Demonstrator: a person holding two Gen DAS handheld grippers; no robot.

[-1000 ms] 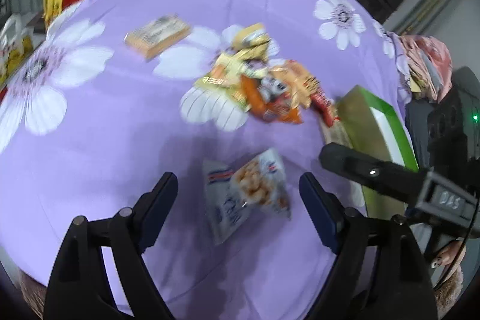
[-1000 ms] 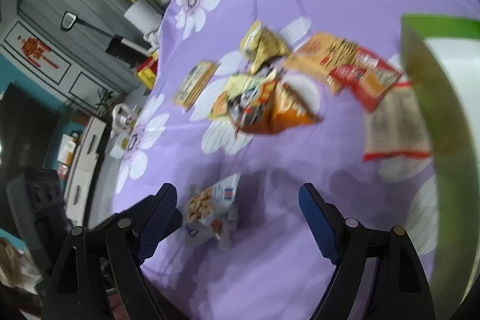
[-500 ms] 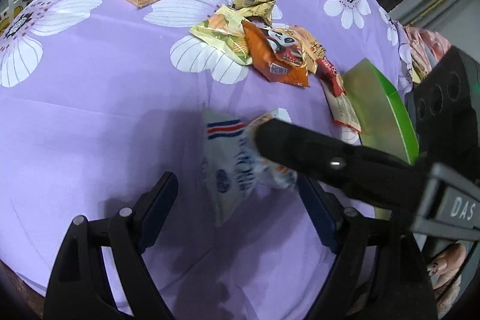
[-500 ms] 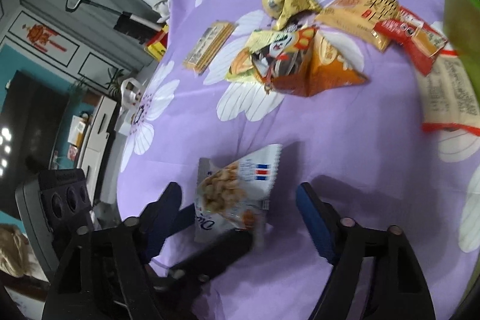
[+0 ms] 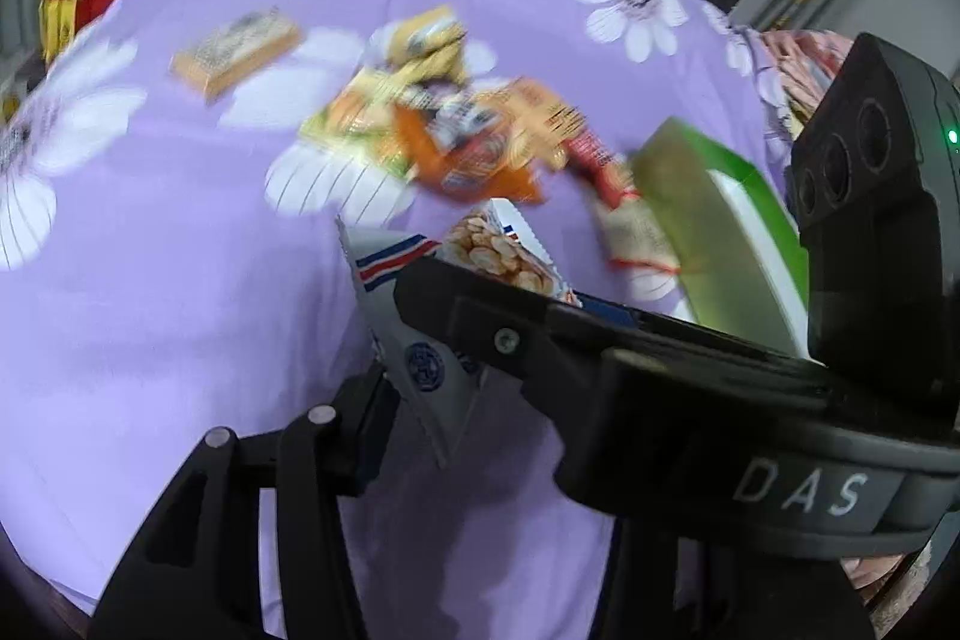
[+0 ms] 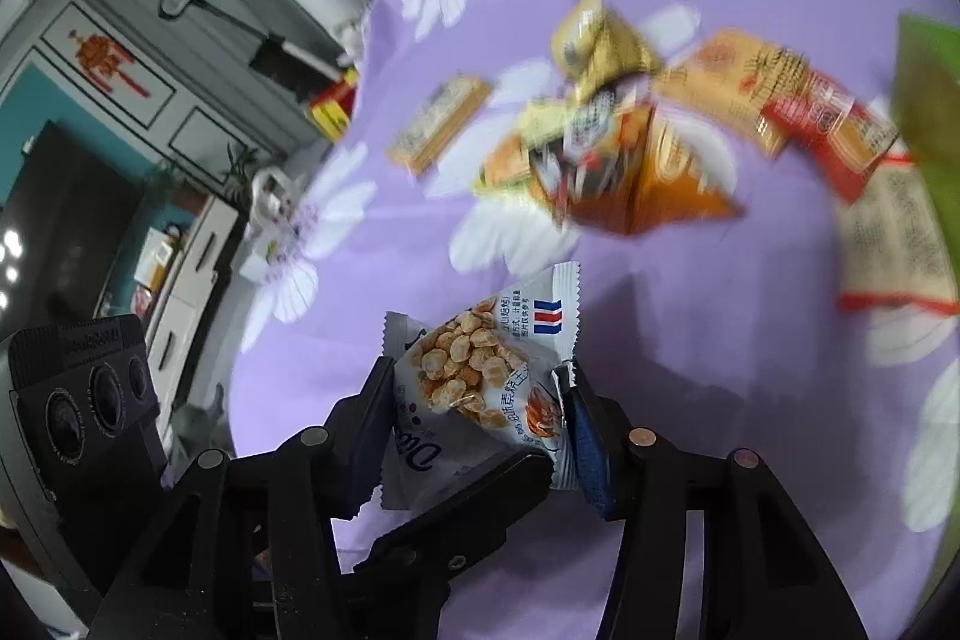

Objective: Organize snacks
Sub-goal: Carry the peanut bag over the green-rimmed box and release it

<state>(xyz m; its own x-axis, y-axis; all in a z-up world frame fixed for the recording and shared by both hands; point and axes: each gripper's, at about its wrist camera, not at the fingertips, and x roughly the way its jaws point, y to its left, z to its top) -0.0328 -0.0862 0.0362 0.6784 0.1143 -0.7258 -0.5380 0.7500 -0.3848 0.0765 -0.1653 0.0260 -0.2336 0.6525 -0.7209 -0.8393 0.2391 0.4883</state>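
Bench [image 5: 150, 280]: purple flowered cloth, beneath both tools.
Green box [image 5: 726, 232]: ahead, right of left tool [image 5: 432, 382].
Snack pile [image 6: 600, 160]: ahead of right tool [image 6: 480, 418].
Peanut bag [image 6: 480, 388]: between both tools' closing jaws, pads touching.
Risk: two opposite grips may tear or squeeze the bag out.

A snack packet [image 6: 480, 388] sat between the fingers [image 6: 372, 418] of the right gripper [image 6: 474, 430], above the counter [image 6: 720, 460]. Behind it lay a heap of snack packets [image 6: 606, 160]. A wafer bar [image 6: 441, 124] lay left of the heap, apart from it; a box [image 5: 720, 232] stood at its right.
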